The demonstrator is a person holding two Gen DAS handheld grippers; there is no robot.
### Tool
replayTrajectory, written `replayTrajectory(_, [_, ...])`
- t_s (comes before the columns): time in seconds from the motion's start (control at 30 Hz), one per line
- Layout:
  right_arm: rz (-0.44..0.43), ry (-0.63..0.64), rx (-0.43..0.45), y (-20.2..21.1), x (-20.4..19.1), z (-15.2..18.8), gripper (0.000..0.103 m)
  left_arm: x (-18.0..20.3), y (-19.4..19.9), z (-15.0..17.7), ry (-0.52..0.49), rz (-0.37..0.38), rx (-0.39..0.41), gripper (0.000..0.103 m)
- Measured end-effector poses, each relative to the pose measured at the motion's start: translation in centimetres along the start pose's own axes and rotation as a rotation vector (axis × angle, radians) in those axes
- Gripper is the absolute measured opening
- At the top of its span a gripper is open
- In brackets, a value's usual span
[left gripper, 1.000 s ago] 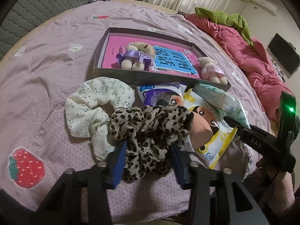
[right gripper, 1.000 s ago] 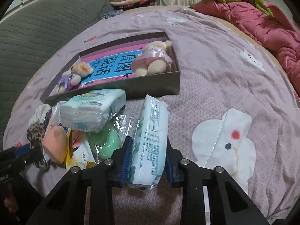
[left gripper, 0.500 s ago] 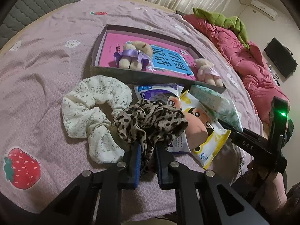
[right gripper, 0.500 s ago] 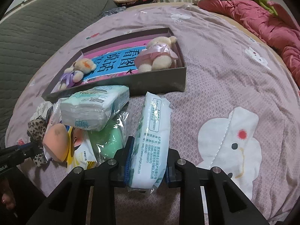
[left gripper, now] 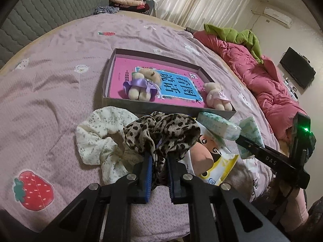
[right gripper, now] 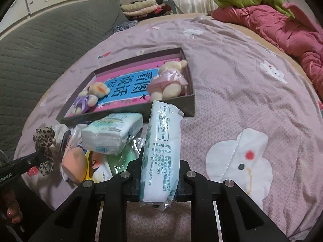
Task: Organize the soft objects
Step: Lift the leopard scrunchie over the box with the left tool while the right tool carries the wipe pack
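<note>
My left gripper (left gripper: 158, 161) is shut on the leopard-print scrunchie (left gripper: 161, 131), which bunches up above its blue pads. A cream floral scrunchie (left gripper: 101, 139) lies on the bed just to its left. My right gripper (right gripper: 159, 161) is closing its jaws, with the pads pressing a long white tissue pack (right gripper: 161, 141) that stands on end between them. Ahead sits the shallow grey box (right gripper: 173, 102) with a pink book inside. On the book are a purple-dressed bear (left gripper: 141, 82) and a pink-dressed bear (right gripper: 167, 80).
A second tissue pack (right gripper: 113, 135), a pink sponge (right gripper: 73, 163), a yellow cartoon packet (left gripper: 218, 167) and a green bagged item (right gripper: 125, 155) are piled between the grippers. A red quilt (left gripper: 262, 80) borders the bed at right and a grey padded headboard (right gripper: 40, 60) at left.
The left jaws closed from wide open onto the leopard scrunchie and gathered it up. The right jaws squeezed the tissue pack tighter, and the pack now stands higher.
</note>
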State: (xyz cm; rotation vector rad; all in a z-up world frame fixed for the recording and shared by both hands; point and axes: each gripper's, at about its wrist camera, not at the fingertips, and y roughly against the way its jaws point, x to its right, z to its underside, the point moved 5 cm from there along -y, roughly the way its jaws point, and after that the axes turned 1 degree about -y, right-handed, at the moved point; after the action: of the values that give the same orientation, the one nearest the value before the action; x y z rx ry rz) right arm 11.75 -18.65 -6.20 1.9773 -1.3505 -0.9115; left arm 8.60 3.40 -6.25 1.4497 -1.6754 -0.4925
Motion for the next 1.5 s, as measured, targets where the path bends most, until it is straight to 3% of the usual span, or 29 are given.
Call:
replayTrajectory(0.43, [0.020,0.061,0.105,2.4,-1.3,-2.7,0.020,-0.2,0.6,-1.1,-0.030,-0.036,0.053,0.013])
replayTrajectory(1.23, [-0.028,0.084,0.195,3.1,-2.0,-6.6,0.020,-0.1,-0.7,-4.3,-0.030,-0.041,0.106,0.013])
replayTrajectory(1.5, [-0.046,0.097,0.202,2.1,-2.4,-7.9,0.020,-0.4,-1.4,-6.6,-0.021,-0.046,0.142,0.013])
